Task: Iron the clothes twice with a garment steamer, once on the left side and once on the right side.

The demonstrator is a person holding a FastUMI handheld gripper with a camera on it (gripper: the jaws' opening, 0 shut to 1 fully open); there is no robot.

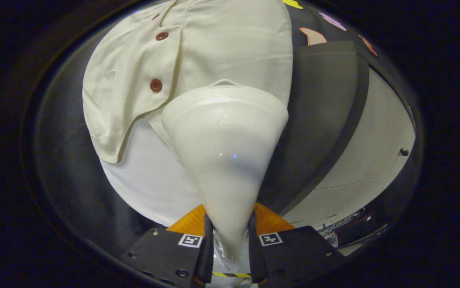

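Between the two fingers of my tool, at 6 o'clock, sits the narrow handle end of the garment steamer. Both fingers press against it, one on each side, so the tool is clamped on the steamer. From the fingers the steamer body widens toward 12 o'clock into a broad, rounded head. The head's upper rim lies against the cream shirt; I cannot tell whether the plate is pressed flat or merely touching.

The shirt occupies the area from 10 o'clock to 12 o'clock beyond the steamer head. Two reddish-brown buttons show on its placket: the upper button near 11 o'clock and the lower button just left of the steamer head. The lower hem of the left-hand front panel curls outward at about 9 o'clock, exposing a white layer beneath it that runs down toward 7 o'clock.

At 2 to 3 o'clock, right of the steamer, I see a dark panel with a darker edge band, and beyond it a pale surface. A small dark knob sits on that pale surface near 3 o'clock. Some cables lie at about 4 o'clock.
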